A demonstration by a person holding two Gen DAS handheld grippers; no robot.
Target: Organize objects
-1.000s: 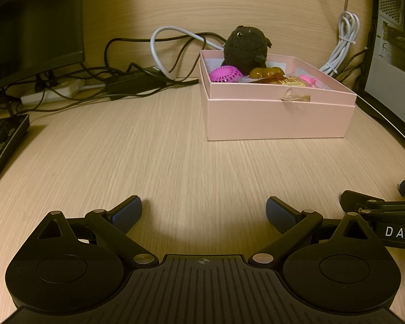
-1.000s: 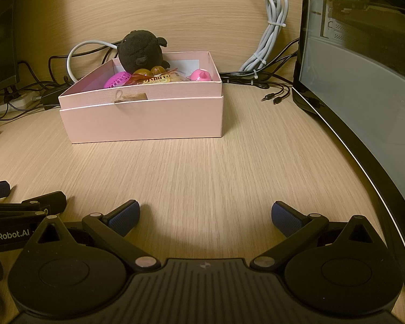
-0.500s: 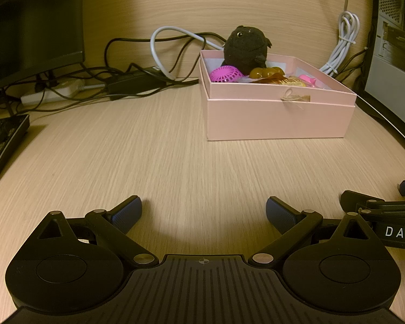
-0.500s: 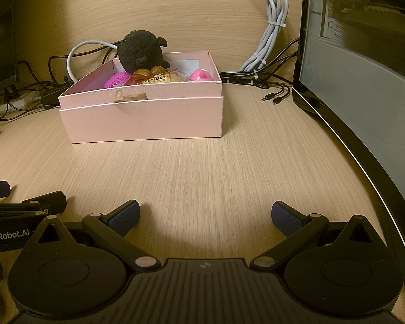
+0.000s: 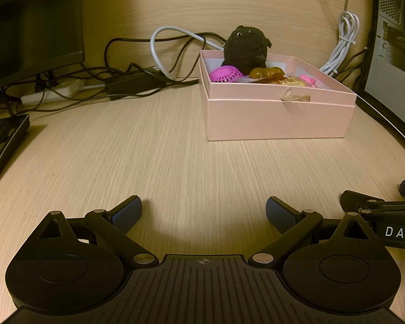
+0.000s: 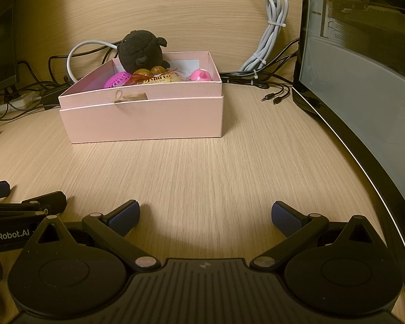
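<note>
Status across the last second: no change in either view. Left hand-held gripper (image 5: 203,212) and right hand-held gripper (image 6: 204,216) remain side by side, low over the bare counter (image 5: 175,162), jaws spread wide, holding nothing. Pink box (image 6: 141,120) stands well ahead of both. Inside it sit the black plush toy (image 6: 141,51), magenta ball (image 6: 118,79), snack packet (image 6: 156,78) and pink figure (image 6: 201,75). No loose items show on the counter, so sorting appears complete.
</note>
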